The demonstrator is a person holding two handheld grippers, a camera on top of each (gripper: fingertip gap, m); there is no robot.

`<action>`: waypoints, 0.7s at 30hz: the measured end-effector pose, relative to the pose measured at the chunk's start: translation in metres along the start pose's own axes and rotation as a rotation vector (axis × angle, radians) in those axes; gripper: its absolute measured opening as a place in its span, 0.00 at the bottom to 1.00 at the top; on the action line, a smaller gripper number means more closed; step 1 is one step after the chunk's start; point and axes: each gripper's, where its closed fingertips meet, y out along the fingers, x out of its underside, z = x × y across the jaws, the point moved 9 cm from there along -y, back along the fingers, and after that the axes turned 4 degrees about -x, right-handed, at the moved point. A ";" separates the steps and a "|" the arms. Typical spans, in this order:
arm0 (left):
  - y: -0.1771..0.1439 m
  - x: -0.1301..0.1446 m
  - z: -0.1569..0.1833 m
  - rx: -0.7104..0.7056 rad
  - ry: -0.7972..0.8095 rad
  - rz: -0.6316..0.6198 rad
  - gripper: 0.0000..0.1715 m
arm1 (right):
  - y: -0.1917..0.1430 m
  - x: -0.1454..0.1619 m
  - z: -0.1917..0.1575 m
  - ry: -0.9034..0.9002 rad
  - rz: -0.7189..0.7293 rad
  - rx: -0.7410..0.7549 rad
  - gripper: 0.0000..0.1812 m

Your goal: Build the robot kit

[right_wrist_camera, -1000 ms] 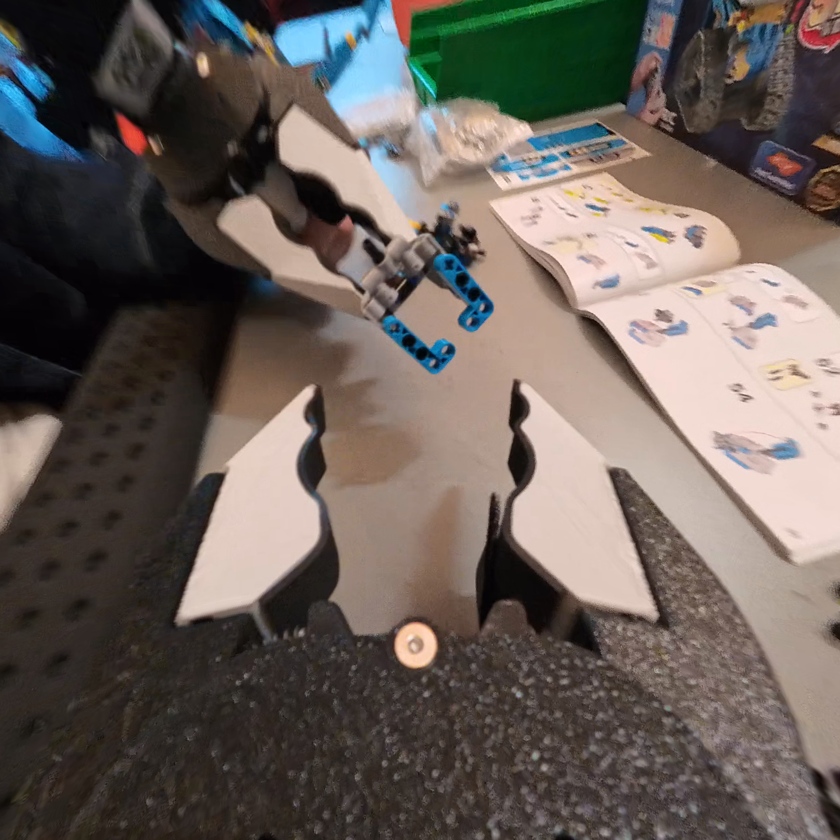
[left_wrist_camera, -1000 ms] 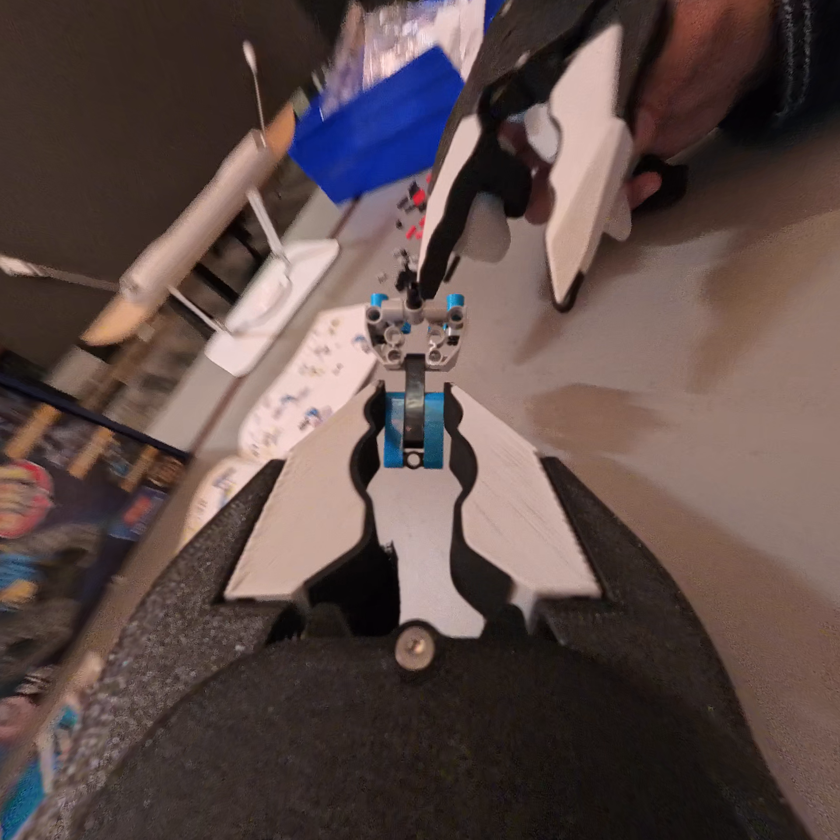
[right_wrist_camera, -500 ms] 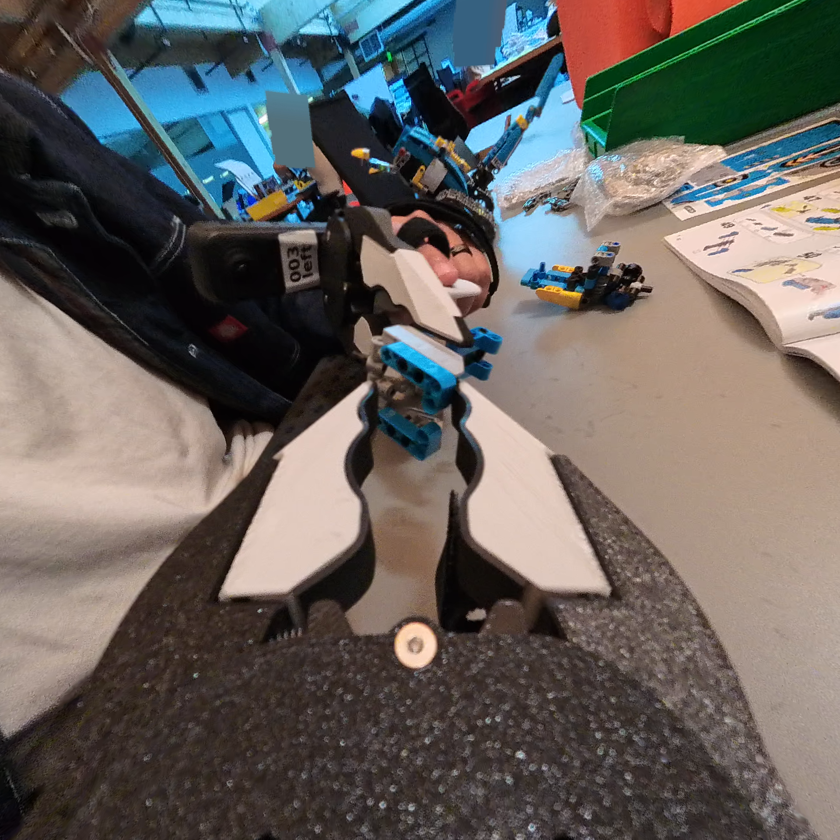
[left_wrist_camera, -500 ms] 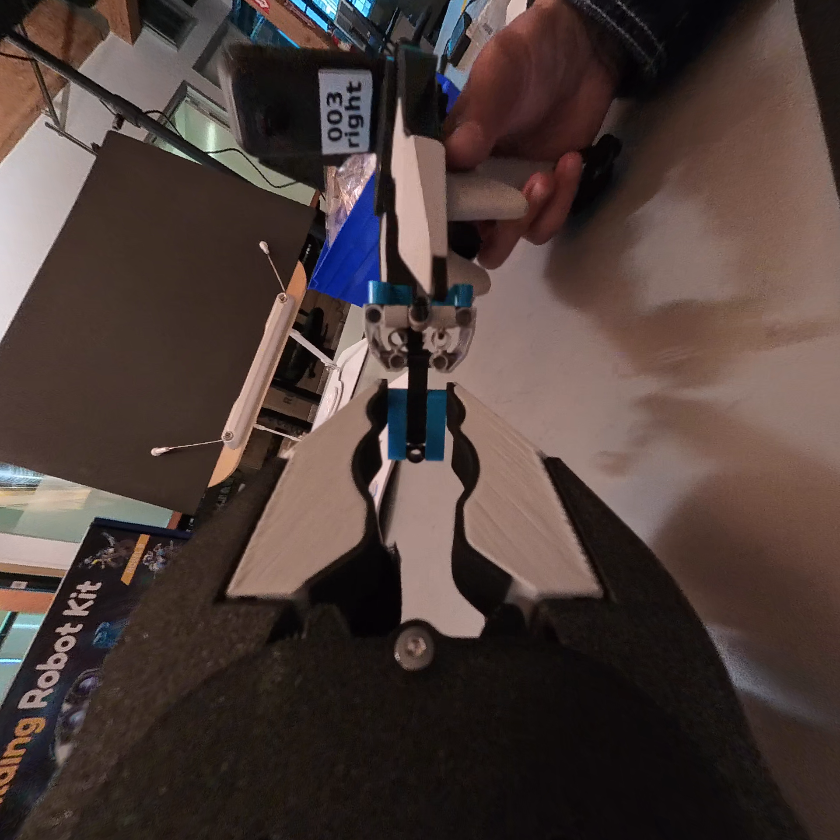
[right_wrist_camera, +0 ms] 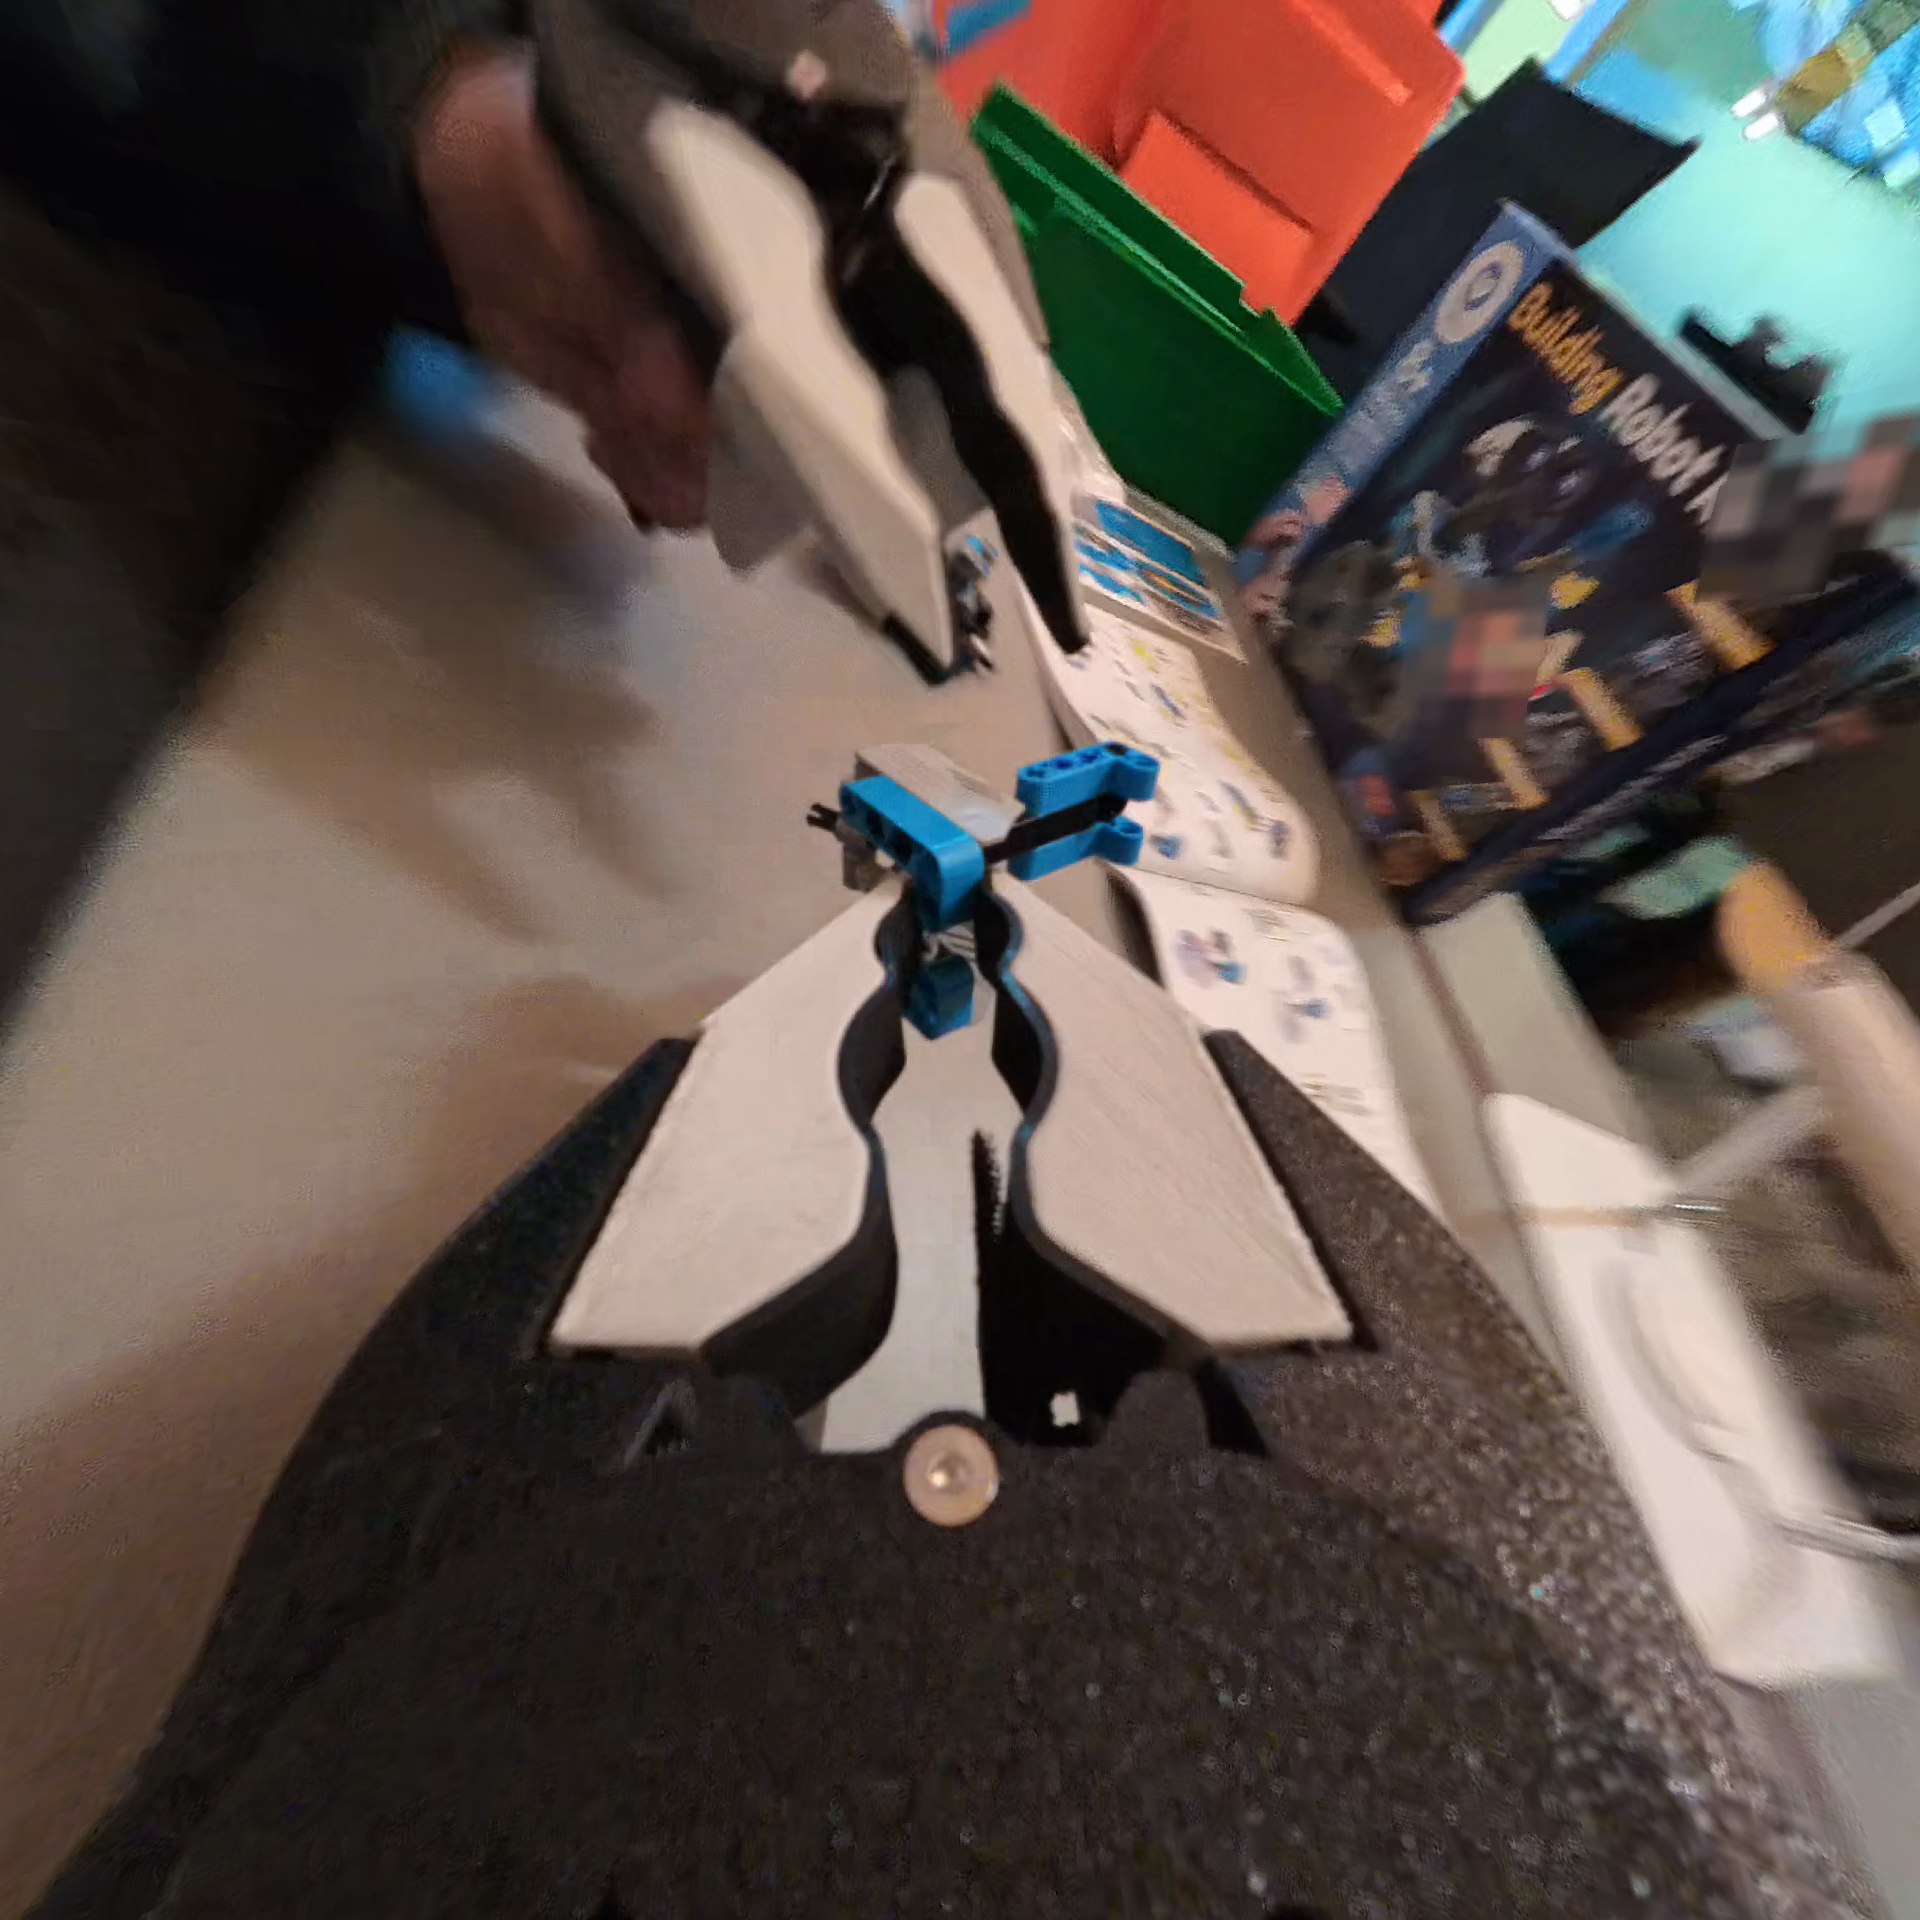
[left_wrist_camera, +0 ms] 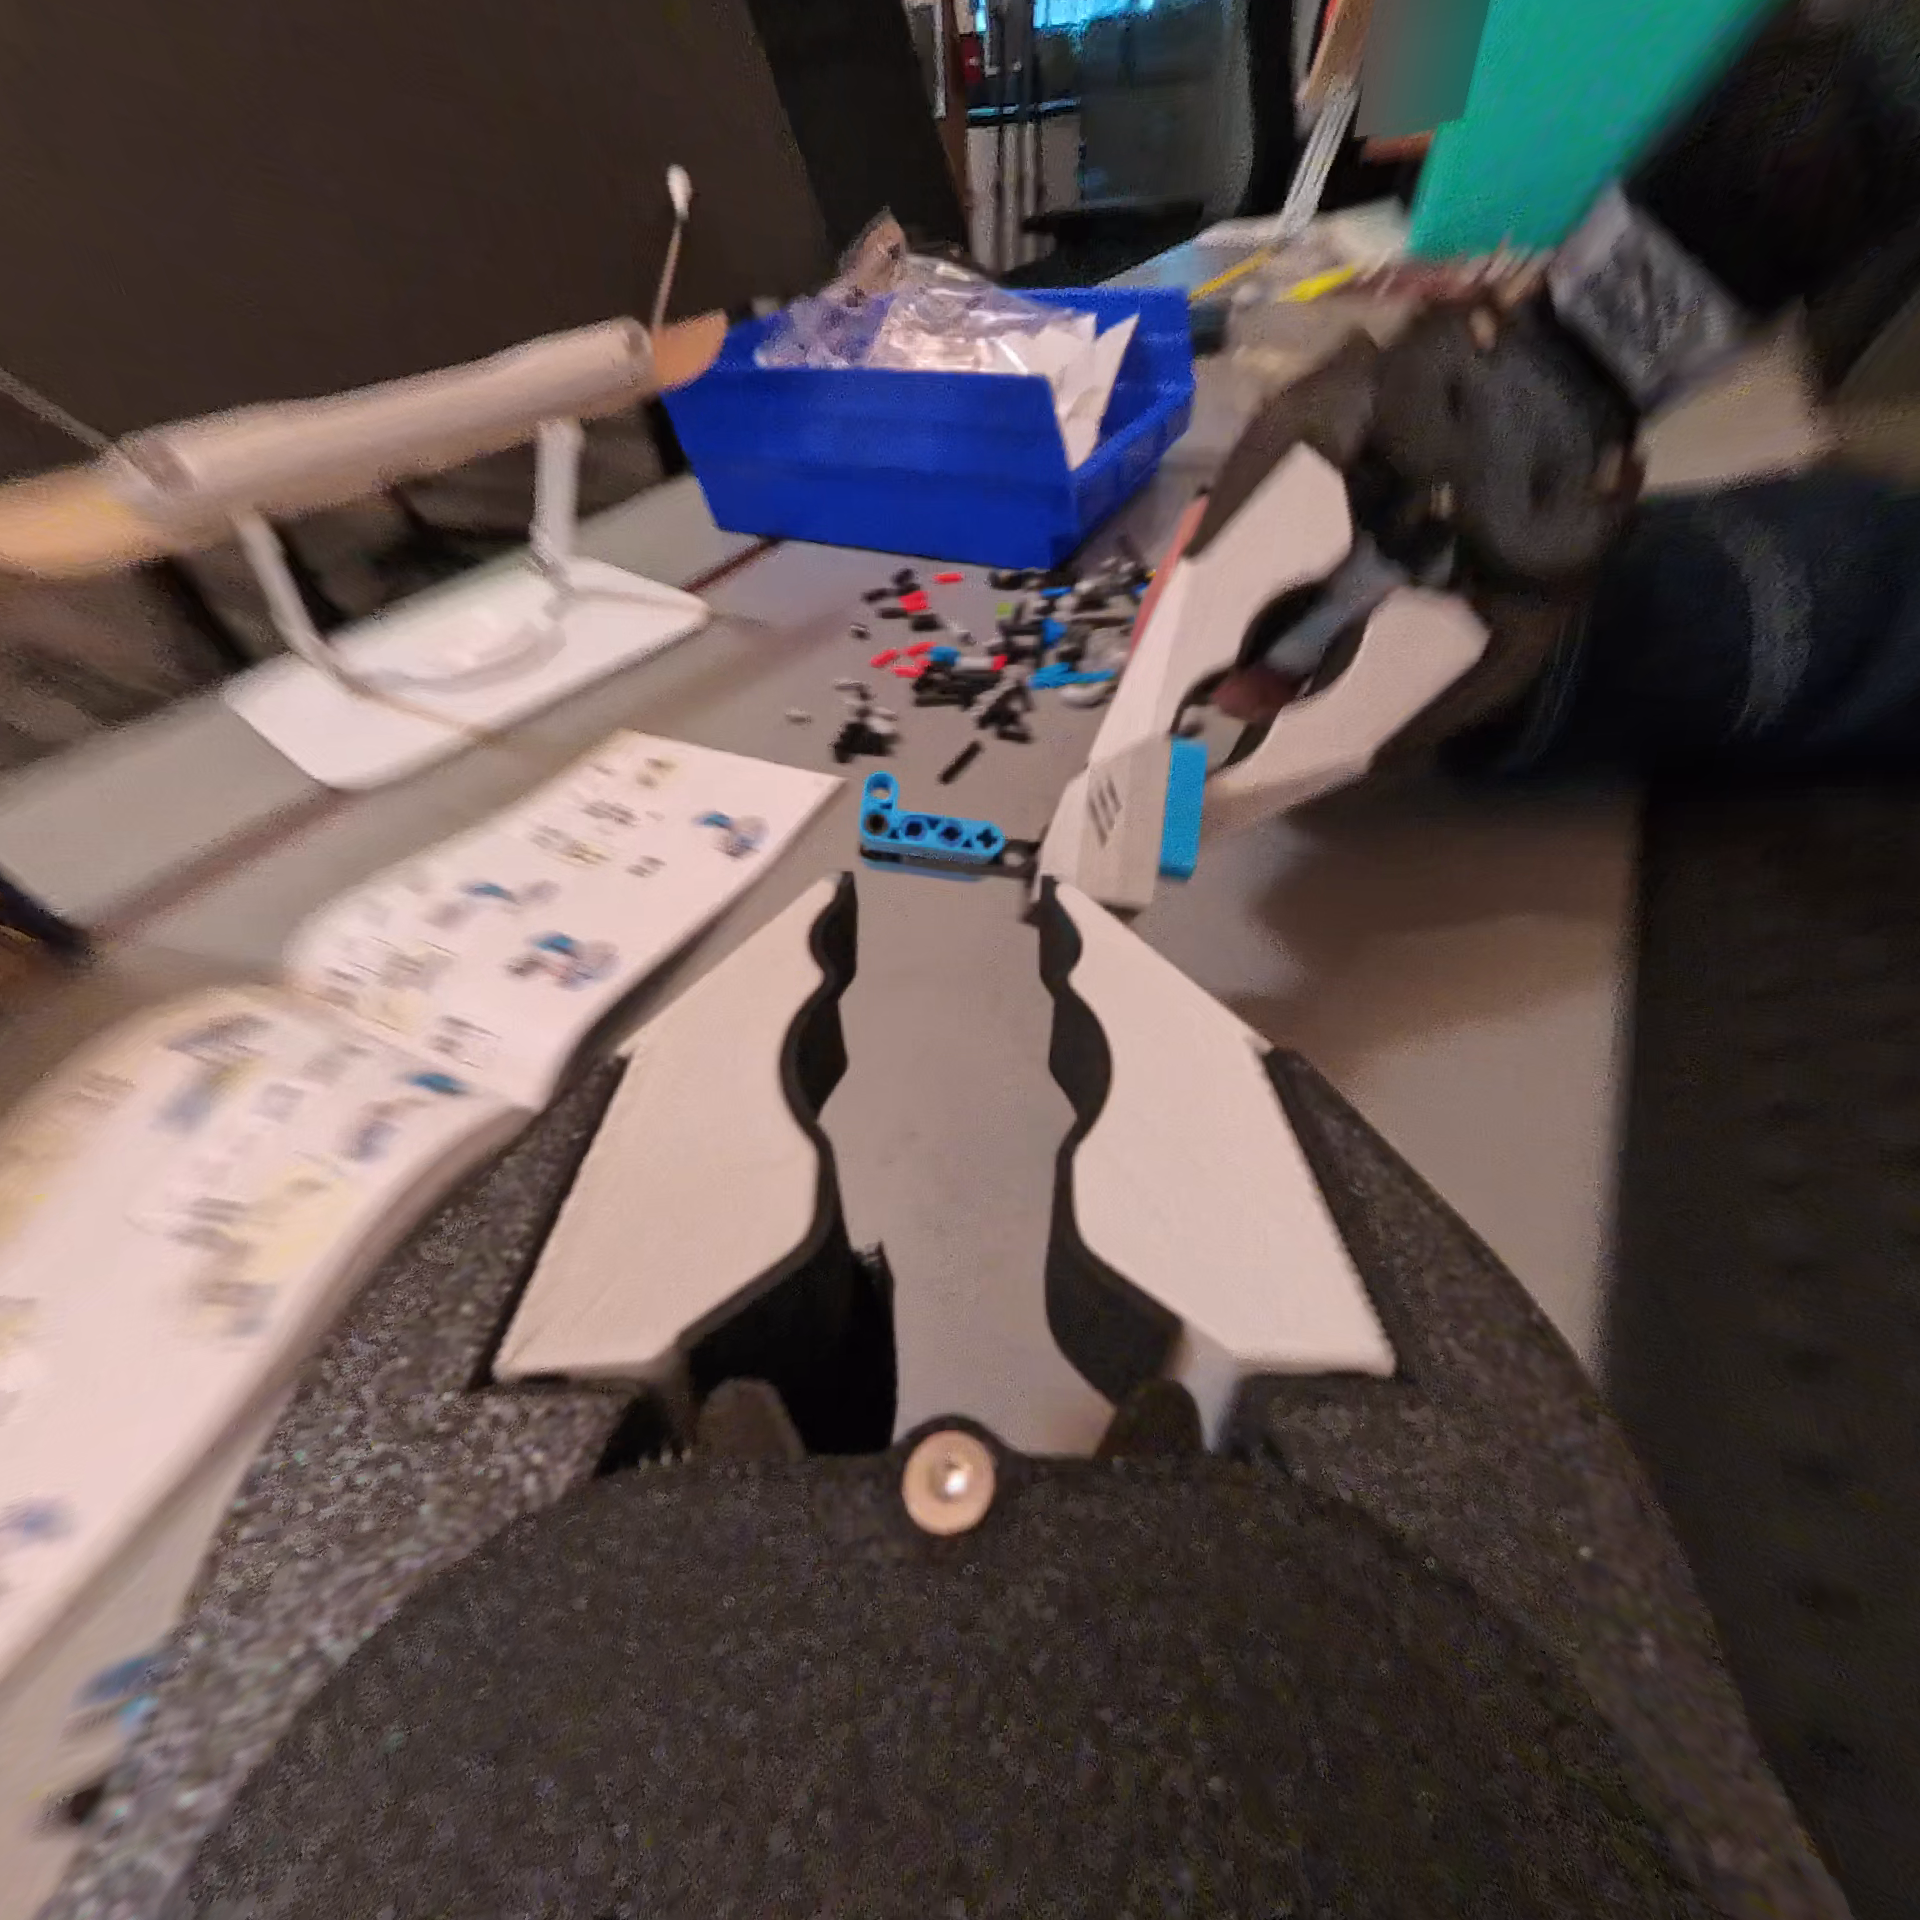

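Your right gripper (right_wrist_camera: 951,914): jaws nearly closed, pinched on a small brick assembly (right_wrist_camera: 956,831), blue beams w/ a grey block and a thin black axle sticking out both sides. The grip is on the lower blue beam right at the tips; the rest of the build pokes up and forward past them, up off the grey surface (right_wrist_camera: 312,1039).

Your left gripper (left_wrist_camera: 945,904): jaws open wide-ish, nothing between them, just bare surface showing through the gap. In its view the build sits just past the tips, and the L-shaped blue beam (left_wrist_camera: 925,826) hangs out to the left of the other gripper. Can't tell if your left tips touch it, too blurry.

Left of that, an open instruction booklet (left_wrist_camera: 436,966) lies flat. Further back is a scatter of loose small parts (left_wrist_camera: 966,655), black, red and blue, then a white stand (left_wrist_camera: 468,665) w/ a silver tube on it, then a blue bin (left_wrist_camera: 914,457) holding plastic bags.

In the right wrist view, further back there's a kit box (right_wrist_camera: 1538,582) standing beside the booklet, w/ a green bin (right_wrist_camera: 1143,343) and orange stuff behind.
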 end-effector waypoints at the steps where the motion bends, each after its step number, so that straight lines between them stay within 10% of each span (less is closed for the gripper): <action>1: 0.002 0.002 -0.005 0.066 -0.130 -0.004 0.22 | 0.002 0.001 -0.004 -0.107 -0.062 0.050 0.04; 8: 0.019 0.021 -0.030 0.248 -0.682 -0.070 0.28 | 0.020 -0.004 -0.032 -0.605 -0.307 0.232 0.05; 16: 0.018 0.020 -0.027 0.236 -0.550 -0.108 0.11 | 0.028 -0.003 -0.044 -0.739 -0.306 0.257 0.05; 21: 0.006 0.012 -0.028 0.236 -0.378 -0.073 0.09 | 0.018 -0.007 -0.037 -0.306 -0.085 0.178 0.26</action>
